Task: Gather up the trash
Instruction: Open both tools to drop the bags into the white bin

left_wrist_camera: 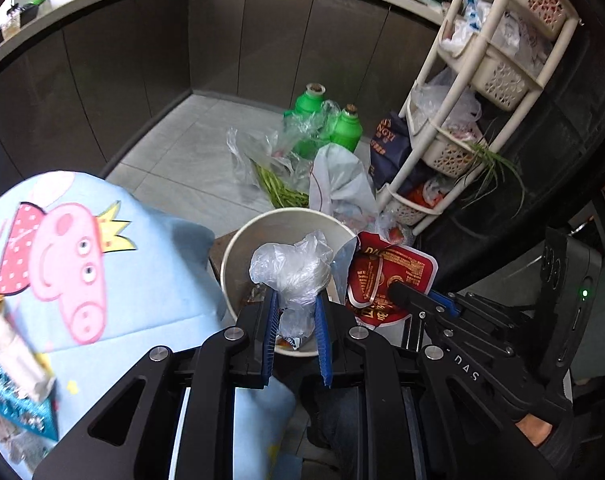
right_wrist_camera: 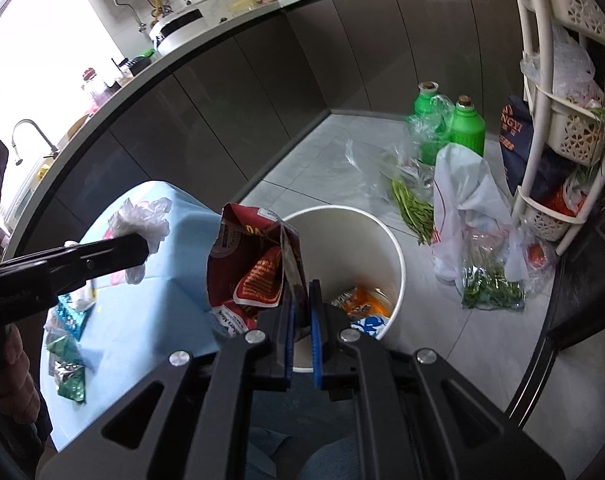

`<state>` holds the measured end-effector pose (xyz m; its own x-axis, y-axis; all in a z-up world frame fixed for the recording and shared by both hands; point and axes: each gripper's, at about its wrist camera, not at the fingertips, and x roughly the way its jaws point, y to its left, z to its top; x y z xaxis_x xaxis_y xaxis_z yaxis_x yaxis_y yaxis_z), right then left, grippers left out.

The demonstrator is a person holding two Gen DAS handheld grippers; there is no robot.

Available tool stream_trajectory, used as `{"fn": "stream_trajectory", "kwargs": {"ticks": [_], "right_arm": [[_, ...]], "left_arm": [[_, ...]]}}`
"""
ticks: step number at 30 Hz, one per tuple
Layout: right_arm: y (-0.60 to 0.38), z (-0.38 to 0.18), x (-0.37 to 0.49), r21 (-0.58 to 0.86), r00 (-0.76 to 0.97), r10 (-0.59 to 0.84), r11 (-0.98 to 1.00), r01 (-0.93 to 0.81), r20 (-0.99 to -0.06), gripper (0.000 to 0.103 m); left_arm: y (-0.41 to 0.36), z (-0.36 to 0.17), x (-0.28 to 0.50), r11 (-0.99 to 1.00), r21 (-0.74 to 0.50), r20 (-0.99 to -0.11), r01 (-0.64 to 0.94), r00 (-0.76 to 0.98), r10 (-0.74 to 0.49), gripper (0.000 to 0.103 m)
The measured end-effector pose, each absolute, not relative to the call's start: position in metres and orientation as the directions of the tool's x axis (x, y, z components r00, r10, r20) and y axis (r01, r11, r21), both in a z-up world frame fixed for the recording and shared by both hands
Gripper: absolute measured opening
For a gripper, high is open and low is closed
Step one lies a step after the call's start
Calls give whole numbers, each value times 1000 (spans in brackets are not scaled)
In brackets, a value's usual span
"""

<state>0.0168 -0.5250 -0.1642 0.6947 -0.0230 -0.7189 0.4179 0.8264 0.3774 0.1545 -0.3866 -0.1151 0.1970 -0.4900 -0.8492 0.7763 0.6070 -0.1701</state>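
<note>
In the left wrist view my left gripper (left_wrist_camera: pixel 296 300) is shut on a crumpled clear plastic bag (left_wrist_camera: pixel 290 268), held over the mouth of a white paper bucket (left_wrist_camera: pixel 238 264). Just right of it, my right gripper (left_wrist_camera: pixel 398 292) pinches a red snack wrapper (left_wrist_camera: pixel 386 276) at the bucket's rim. The right wrist view shows my right gripper (right_wrist_camera: pixel 302 292) shut on the red snack wrapper (right_wrist_camera: pixel 254 264) above the bucket's (right_wrist_camera: pixel 342 248) near-left edge. Orange and blue wrappers (right_wrist_camera: pixel 362 304) lie inside. My left gripper (right_wrist_camera: pixel 144 250) comes in from the left with the clear plastic bag (right_wrist_camera: pixel 142 218).
A table with a light-blue cartoon cloth (left_wrist_camera: pixel 150 280) stands left of the bucket, with several wrappers (right_wrist_camera: pixel 68 376) lying on it. On the tiled floor behind are two green bottles (left_wrist_camera: pixel 346 128), plastic bags of greens (right_wrist_camera: pixel 490 284) and a white basket rack (left_wrist_camera: pixel 482 80). Dark cabinets curve behind.
</note>
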Motion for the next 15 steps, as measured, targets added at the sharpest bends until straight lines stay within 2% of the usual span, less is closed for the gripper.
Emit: {"fn": "stream_trajectory", "kwargs": {"ticks": [7,13,14,15], "right_arm": [[-538,-209,35,347,632,-14,826,444,-775,9],[-543,-231,47,338,605,-4,827,449,-796,11],[-543,-233,48,330,605,-10,831,448,-796,16],[-543,-233,49,325,606,-13,835,444,-795,28]], "left_arm": [[-412,-156,175,605,-213,-888,767,107,-448,16],[-425,-180,186,611,-199,-906,766,93,-413,17],[-425,-180,186,613,-187,-905,768,107,-411,21],[-425,-179,186,613,-179,-902,770,121,-415,34]]}}
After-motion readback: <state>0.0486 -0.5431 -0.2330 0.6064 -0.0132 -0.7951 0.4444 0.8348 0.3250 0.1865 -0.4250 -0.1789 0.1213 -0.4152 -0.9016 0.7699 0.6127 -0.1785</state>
